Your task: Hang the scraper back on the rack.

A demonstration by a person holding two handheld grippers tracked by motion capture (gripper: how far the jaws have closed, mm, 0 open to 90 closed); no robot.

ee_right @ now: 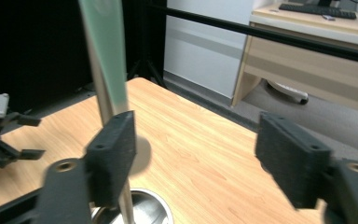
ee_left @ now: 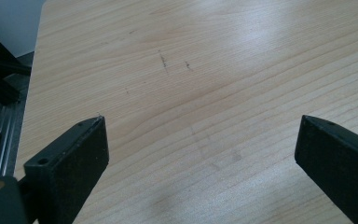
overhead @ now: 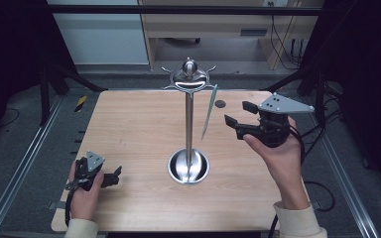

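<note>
Wooden desk (overhead: 129, 129) is holding a metal stand (overhead: 189, 124); a green strip (overhead: 209, 111) is hanging on it, released, both hand-held grippers (overhead: 238, 113) (overhead: 113, 176) gaping open, empty.

My table (overhead: 129, 129) is light wood, its grain plain under soft overhead light. Past its far edge a black bar (overhead: 178, 10) runs across, and beyond that stands a pale wall panel (overhead: 99, 34) beside a wooden desk (overhead: 213, 27) — a keyboard (ee_right: 317, 10) lies on top of it. The floor (overhead: 129, 79) is grey carpet, with cables (overhead: 285, 44) hanging by the desk. Metal rails (overhead: 25, 158) flank the table, and both sides fall away into dark curtain (overhead: 10, 49).
</note>
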